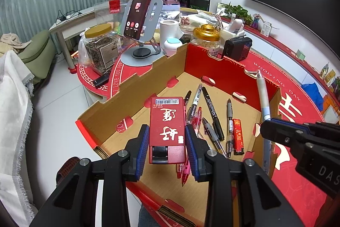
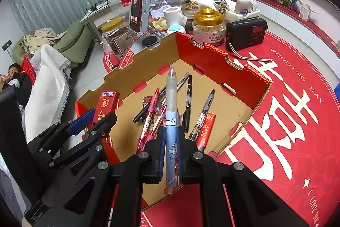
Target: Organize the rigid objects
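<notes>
Left hand-held gripper (image 1: 166, 142) clamped on red box (image 1: 166, 120), right hand-held gripper (image 2: 171, 154) clamped on blue pen (image 2: 171, 112), both above cardboard tray (image 2: 148, 56) of pens.

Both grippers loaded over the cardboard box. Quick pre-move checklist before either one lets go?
1. Left gripper jaws shut on the red pack, gripped on both long sides: ok.
2. Right gripper jaws shut on the light blue pen, tip pointing away from the camera: ok.
3. Both held items above the cardboard box opening, not the red mat: ok.
4. Bare floor in the box under the pack: not ok, red and pink pens lie partly beneath it.
5. Gap between the two grippers: ok, apart in both views.
6. Height of the items above the box floor: cannot tell.
</notes>
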